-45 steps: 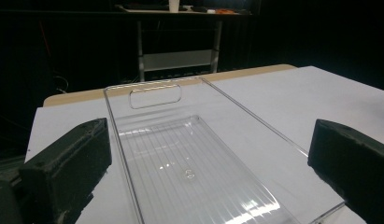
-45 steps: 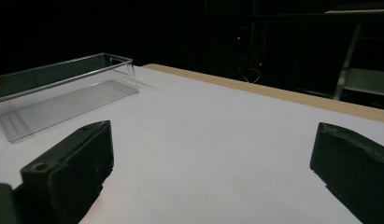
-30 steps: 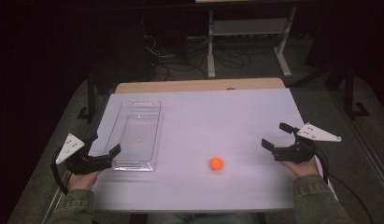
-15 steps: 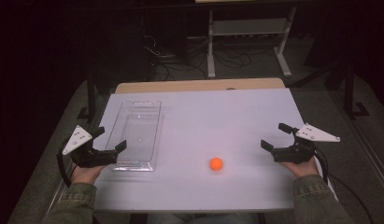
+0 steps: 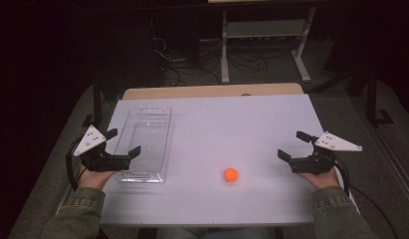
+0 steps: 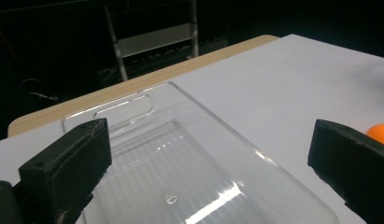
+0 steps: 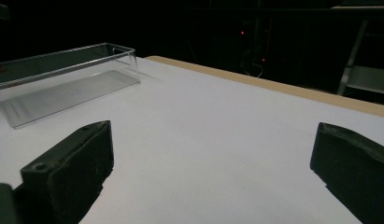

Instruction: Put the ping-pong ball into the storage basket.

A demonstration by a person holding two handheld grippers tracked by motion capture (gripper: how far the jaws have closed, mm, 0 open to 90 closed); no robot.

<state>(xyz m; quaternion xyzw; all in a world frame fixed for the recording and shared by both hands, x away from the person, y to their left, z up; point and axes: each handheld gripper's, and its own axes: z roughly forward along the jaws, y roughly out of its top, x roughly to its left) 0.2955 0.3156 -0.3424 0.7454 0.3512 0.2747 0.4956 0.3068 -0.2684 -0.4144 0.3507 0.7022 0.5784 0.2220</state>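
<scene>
Where the high view looks down, we log the following:

Worktop (image 5: 252, 129): white sheet over a wooden top whose tan far edge shows; the room beyond is dark.

Clear tray (image 5: 145, 142): long transparent plastic bin on the left part of the worktop, long axis running near to far, upright, nothing in it that we can see. We see a moulded handle slot at its far end in the left gripper view (image 6: 124, 106).

Orange ball (image 5: 230, 174): rests on the bare worktop near the front, right of the tray and well apart from it, between the two hands. We catch its edge behind the right-hand jaw in the left gripper view (image 6: 379, 133).

Left claw (image 5: 123, 144): jaws spread wide, holding nothing; positioned at the tray's near-left corner, one jaw over the near end of the tray. We cannot tell whether it touches the plastic.

Right claw (image 5: 295, 145): jaws spread wide, holding nothing, at the right side of the worktop, pointing left; well apart from the ball.

Hands: each grips its tool from the near edge, olive sleeves (image 5: 336, 214) at the wrists.

Background: a metal frame stand (image 5: 264, 37) and cables on the floor beyond the worktop.
</scene>
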